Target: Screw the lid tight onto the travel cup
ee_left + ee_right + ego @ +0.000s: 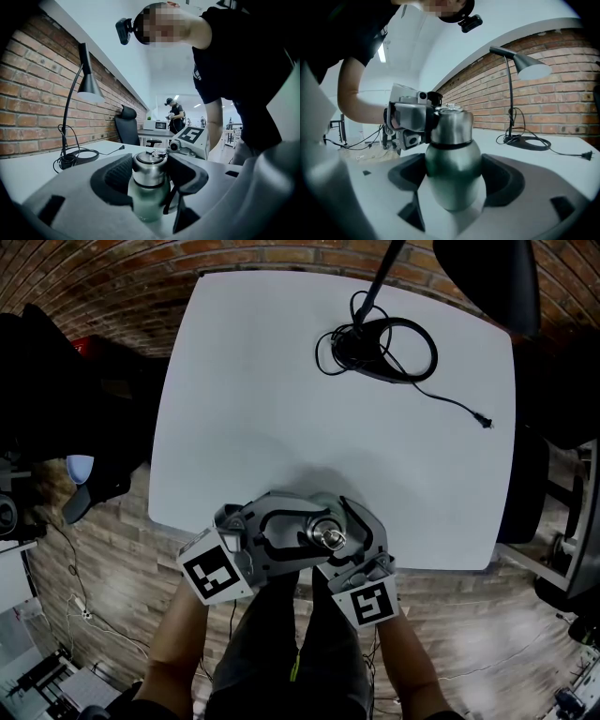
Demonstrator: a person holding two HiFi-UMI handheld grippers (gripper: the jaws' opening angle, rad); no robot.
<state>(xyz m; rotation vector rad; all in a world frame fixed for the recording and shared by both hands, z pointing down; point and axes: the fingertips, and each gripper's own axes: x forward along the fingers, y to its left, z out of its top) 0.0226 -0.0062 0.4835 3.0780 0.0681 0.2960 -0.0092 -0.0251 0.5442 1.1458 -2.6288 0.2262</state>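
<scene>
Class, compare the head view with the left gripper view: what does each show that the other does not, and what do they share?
Only the head view: the full outline of the white table from above, and the marker cube on the left tool.
Only the left gripper view: the green body of the travel cup seen side-on, and a second person far behind.
Both: the steel lid, the lamp base with its coiled cable, the brick wall, and the right tool.

White counter [262, 399], bare and open across its left and middle. Far right, a desk lamp base [364, 347] with looped cable and a trailing plug cord [452, 402] bar the way. At the near edge, left tool [314, 538] and right tool [343, 540] clamp the travel cup [329, 538].
</scene>
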